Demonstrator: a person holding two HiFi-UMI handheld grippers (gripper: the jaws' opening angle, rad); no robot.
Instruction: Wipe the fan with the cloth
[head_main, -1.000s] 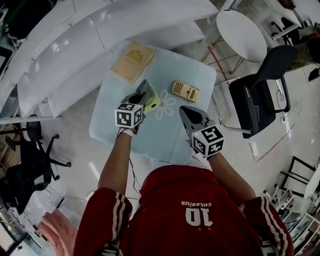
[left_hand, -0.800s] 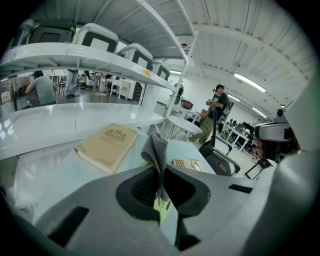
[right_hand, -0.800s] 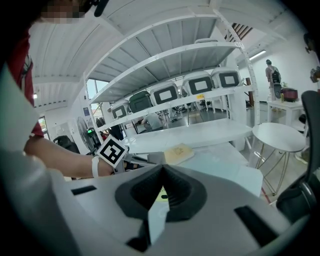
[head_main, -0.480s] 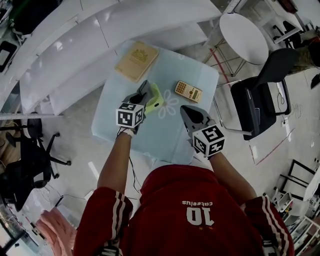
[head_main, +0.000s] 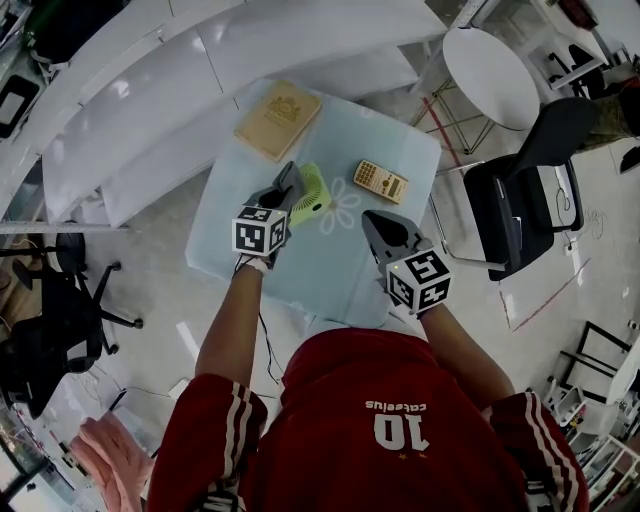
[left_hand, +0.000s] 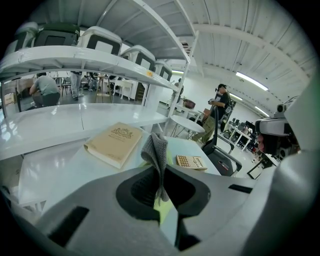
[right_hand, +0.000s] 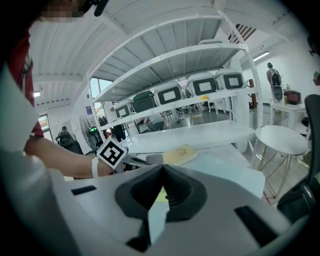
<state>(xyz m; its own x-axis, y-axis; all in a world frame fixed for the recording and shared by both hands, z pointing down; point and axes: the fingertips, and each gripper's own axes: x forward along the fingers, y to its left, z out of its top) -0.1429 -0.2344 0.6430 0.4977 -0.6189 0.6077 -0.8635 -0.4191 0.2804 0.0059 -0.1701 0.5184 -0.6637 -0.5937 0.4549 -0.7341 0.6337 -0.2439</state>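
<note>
Right hand-held gripper (head_main: 371, 220) has jaws pressed together on nothing and hangs over the pale glass tabletop (head_main: 300, 270), apart from the work. Left hand-held gripper (head_main: 289, 178) is clamped on a grey knitted cloth (left_hand: 156, 149), its tip at the left edge of the small light-green fan (head_main: 314, 196) lying mid-tabletop. Wiping looks underway, with most of the fan face likely left. Beyond are an orange calculator (head_main: 381, 181) and a tan book (head_main: 277, 121). Versus a second ago, both grippers have barely shifted and the cloth stays at the fan.

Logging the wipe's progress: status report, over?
Left gripper shut on cloth, at the fan. Right gripper shut, empty, off to the side. Book and calculator apart from the fan.
</note>
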